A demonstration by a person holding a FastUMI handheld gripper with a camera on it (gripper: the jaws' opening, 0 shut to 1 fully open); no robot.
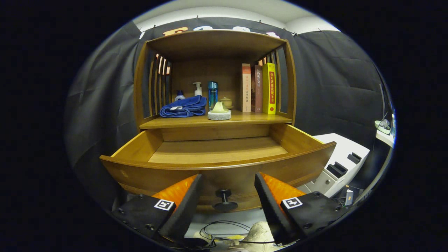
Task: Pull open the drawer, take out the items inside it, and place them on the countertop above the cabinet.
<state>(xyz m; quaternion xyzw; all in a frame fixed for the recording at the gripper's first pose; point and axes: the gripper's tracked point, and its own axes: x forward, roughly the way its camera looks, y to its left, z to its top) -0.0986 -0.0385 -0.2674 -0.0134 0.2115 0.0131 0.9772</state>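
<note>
— Inspector: State the carrying surface.

— Assistant: The countertop [245, 119] of the wooden cabinet [290, 87], beyond the fingers and above the pulled-out drawer [217, 150].

— Inspector: Items resting on it?

— Assistant: A folded blue towel [183, 107] on the left, with two pump bottles [197, 89] behind it. Near the middle, a blue cylinder bottle [212, 92], a small pot [226, 102], and a pale round dish [219, 113] at the front. Three upright books [258, 88] stand right, touching side by side.

— Inspector: Drawer floor?

— Assistant: Bare wood.

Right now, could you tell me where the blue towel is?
In the gripper view, the blue towel lies folded on the countertop above the open drawer, left of the round white dish, well beyond the open gripper.
</note>
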